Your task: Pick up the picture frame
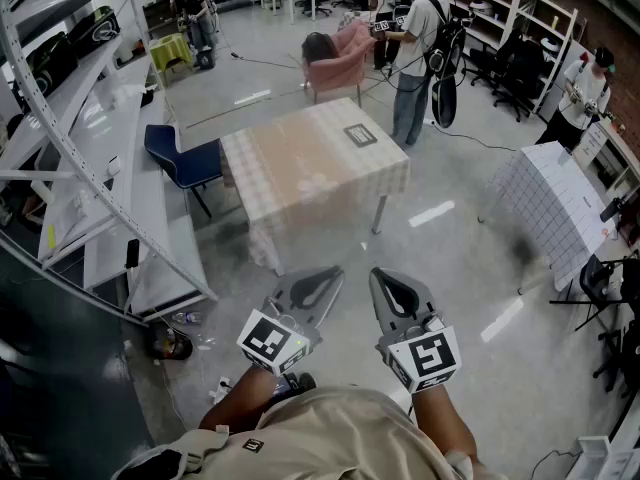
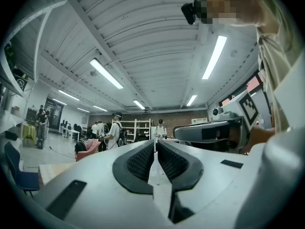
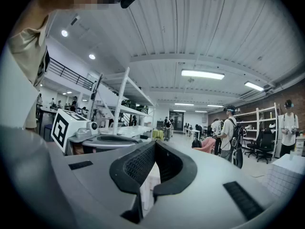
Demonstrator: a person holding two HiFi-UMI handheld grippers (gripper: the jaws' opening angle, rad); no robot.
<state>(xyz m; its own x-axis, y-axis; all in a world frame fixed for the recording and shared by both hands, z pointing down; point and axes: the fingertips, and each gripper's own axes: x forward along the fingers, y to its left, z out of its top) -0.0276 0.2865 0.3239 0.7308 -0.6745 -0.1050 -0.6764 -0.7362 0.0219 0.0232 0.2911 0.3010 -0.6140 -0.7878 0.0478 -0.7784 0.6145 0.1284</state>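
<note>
The picture frame [image 1: 360, 135] is a small dark rectangle lying flat near the far right corner of a table with a pale checked cloth [image 1: 300, 168]. The table stands a few steps ahead of me in the head view. Both grippers are held close to my body, well short of the table and pointing towards it. My left gripper [image 1: 336, 272] has its jaws together with nothing between them; in the left gripper view its tips [image 2: 156, 142] meet. My right gripper [image 1: 376, 274] is likewise shut and empty, its tips [image 3: 155, 143] touching.
A blue chair [image 1: 181, 157] stands at the table's left. A metal shelving rack [image 1: 90, 168] runs along the left side. A second table with a grid cloth [image 1: 560, 203] is at the right. Behind the table are a pink armchair [image 1: 338, 56] and a person with a backpack [image 1: 421, 48].
</note>
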